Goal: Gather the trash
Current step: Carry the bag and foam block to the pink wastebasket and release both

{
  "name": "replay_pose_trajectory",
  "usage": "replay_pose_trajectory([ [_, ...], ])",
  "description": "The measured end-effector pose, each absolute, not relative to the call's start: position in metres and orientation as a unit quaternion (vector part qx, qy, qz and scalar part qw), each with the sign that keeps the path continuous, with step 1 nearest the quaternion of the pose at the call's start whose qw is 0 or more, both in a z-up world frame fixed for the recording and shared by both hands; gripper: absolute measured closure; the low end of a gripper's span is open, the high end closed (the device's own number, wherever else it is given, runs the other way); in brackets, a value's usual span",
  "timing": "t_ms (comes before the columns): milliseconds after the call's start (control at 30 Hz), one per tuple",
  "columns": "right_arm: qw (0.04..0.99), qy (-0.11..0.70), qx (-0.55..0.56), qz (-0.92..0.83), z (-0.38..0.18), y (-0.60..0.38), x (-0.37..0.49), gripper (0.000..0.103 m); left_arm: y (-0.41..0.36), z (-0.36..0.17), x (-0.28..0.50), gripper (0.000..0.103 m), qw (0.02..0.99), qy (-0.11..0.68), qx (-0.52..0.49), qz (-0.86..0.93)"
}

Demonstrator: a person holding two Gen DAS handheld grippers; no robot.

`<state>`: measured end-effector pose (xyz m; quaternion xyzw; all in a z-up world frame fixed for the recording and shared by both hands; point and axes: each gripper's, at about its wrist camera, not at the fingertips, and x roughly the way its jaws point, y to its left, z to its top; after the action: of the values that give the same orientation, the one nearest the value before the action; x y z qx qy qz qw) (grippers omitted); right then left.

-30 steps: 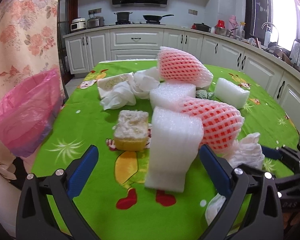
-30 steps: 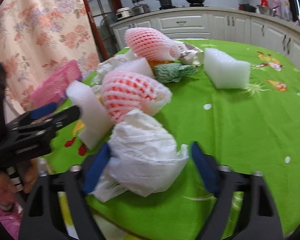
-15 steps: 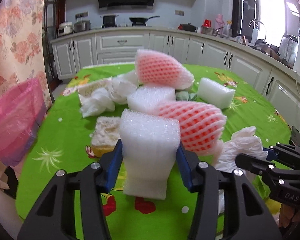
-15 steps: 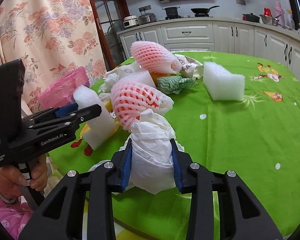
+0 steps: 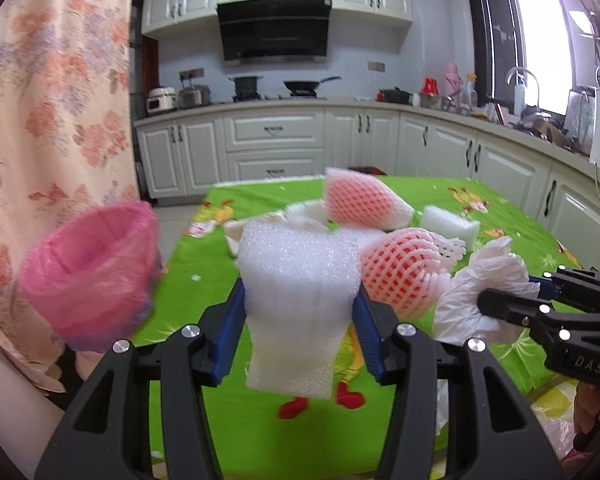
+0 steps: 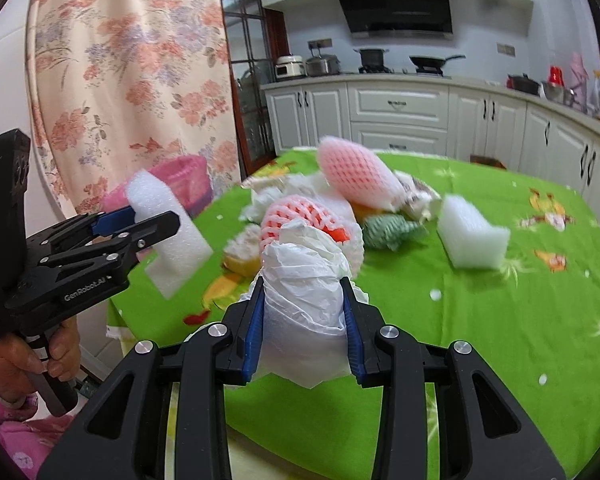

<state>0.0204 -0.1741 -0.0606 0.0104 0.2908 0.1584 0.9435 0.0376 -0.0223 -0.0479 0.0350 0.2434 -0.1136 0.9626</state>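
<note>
Lifted off table: foam block (image 5: 298, 312) clamped between left claw (image 5: 298, 334) pads.

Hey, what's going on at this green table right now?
A person is clearing trash with two handheld grippers. The left gripper is clamped on a white foam sheet block, lifted off the green tablecloth. The right gripper is shut on a crumpled white plastic bag. A pink-lined trash bin waits at the left; pink foam fruit nets remain on the table.

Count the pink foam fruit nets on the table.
2: one pink net atop the far pile, one pink net nearer, behind the tissue wad. Others may be hidden.
</note>
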Motion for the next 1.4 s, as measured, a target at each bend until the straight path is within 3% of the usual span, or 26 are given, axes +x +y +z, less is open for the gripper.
replay_pose_trajectory([
  [733,0.943,0.264,-0.053,0.198,-0.027,-0.104,0.049,0.068,0.071,-0.044,0.031,0.053,0.969,0.241,-0.018,-0.04],
  [1400,0.911,0.264,-0.075,0.308,0.001,0.032,0.193,0.068,0.187,-0.005,0.112,0.052,0.965,0.248,-0.031,0.083],
])
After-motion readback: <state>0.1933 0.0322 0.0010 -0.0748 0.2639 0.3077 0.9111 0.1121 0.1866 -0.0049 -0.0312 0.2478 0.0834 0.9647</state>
